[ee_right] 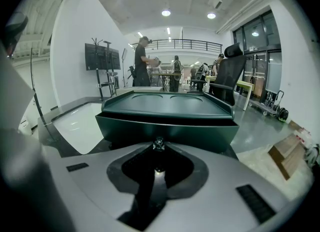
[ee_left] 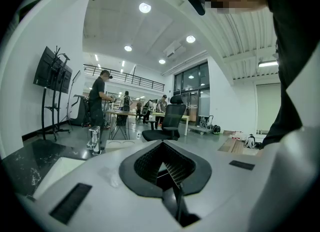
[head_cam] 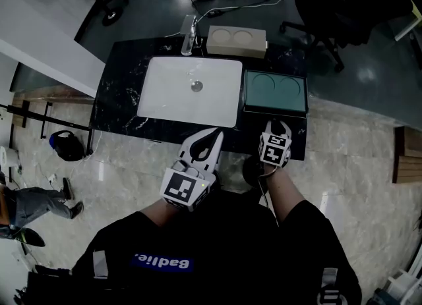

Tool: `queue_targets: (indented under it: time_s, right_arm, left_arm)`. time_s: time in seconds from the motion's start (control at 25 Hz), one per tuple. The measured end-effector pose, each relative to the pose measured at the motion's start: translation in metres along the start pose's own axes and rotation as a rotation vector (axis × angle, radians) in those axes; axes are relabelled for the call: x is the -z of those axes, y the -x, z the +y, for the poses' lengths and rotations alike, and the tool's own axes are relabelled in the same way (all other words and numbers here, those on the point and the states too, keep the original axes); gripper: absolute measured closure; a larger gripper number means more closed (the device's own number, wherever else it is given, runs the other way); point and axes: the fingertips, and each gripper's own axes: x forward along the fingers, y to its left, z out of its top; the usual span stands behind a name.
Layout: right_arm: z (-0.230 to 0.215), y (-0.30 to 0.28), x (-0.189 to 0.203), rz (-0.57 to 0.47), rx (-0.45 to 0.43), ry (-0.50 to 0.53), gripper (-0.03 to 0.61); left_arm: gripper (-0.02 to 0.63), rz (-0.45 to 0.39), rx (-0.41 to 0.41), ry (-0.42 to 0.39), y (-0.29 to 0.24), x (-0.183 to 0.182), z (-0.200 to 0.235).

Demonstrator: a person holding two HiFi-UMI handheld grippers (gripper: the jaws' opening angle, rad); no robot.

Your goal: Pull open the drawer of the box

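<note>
**A:** Starting with the head view: the dark green box [head_cam: 275, 93] sits on the black counter [head_cam: 122, 99] just right of the sink [head_cam: 165, 93], close against its rim. The right gripper [head_cam: 277, 126] is up at the box's near face. The left gripper [head_cam: 213, 136] hangs by the sink's near edge, clear of the box.

**B:** Left gripper view agrees, nothing in it. Its pads [ee_left: 176, 168] meet at the tips with only air between them, and it's pointing across the sink into the room.

**A:** Right gripper view is the useful one. The drawer [ee_right: 165, 132] front fills the frame and there's a small shiny knob [ee_right: 158, 144] in the middle of it. The jaws are drawn together right on that knob. Looks pinched to me, though it's tiny, so I can't swear the tips aren't just resting against it.

**B:** How do you reckon it handles?

**A:** My guess is a stiff, light, smooth-sided box. The knob is the only handhold, and it's small and probably slick, so it wants a firm pinch and a straight, level pull toward the person. The worry is that a light box on a polished counter slides along instead of the drawer coming out. The idle gripper over by the sink could brace the lid.
</note>
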Motion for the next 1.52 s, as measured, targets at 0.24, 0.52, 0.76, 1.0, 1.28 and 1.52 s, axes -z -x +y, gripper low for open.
queue_targets:
  time_s: [0.24, 0.52, 0.76, 1.0, 1.28, 1.52]
  right_arm:
    - [0.001, 0.007, 0.006, 0.001, 0.002, 0.004, 0.511]
    - [0.003, 0.013, 0.013, -0.004, 0.004, 0.005, 0.511]
    - [0.003, 0.017, 0.014, -0.001, 0.008, 0.004, 0.511]
    - [0.004, 0.021, 0.019, 0.006, 0.013, 0.003, 0.511]
    - [0.004, 0.024, 0.022, 0.006, 0.016, -0.001, 0.511]
    - [0.004, 0.028, 0.026, 0.009, 0.017, -0.001, 0.511]
  left_arm:
    - [0.626, -0.012, 0.020, -0.013, 0.002, -0.003, -0.006]
    - [0.626, -0.031, 0.035, -0.007, 0.005, -0.005, -0.013]
    - [0.626, -0.025, 0.044, -0.013, 0.008, -0.005, -0.015]
    - [0.626, -0.015, 0.053, -0.020, 0.011, -0.003, -0.016]
    - [0.626, -0.022, 0.056, -0.020, 0.013, -0.002, -0.017]
    - [0.626, -0.029, 0.060, -0.019, 0.015, -0.002, -0.019]
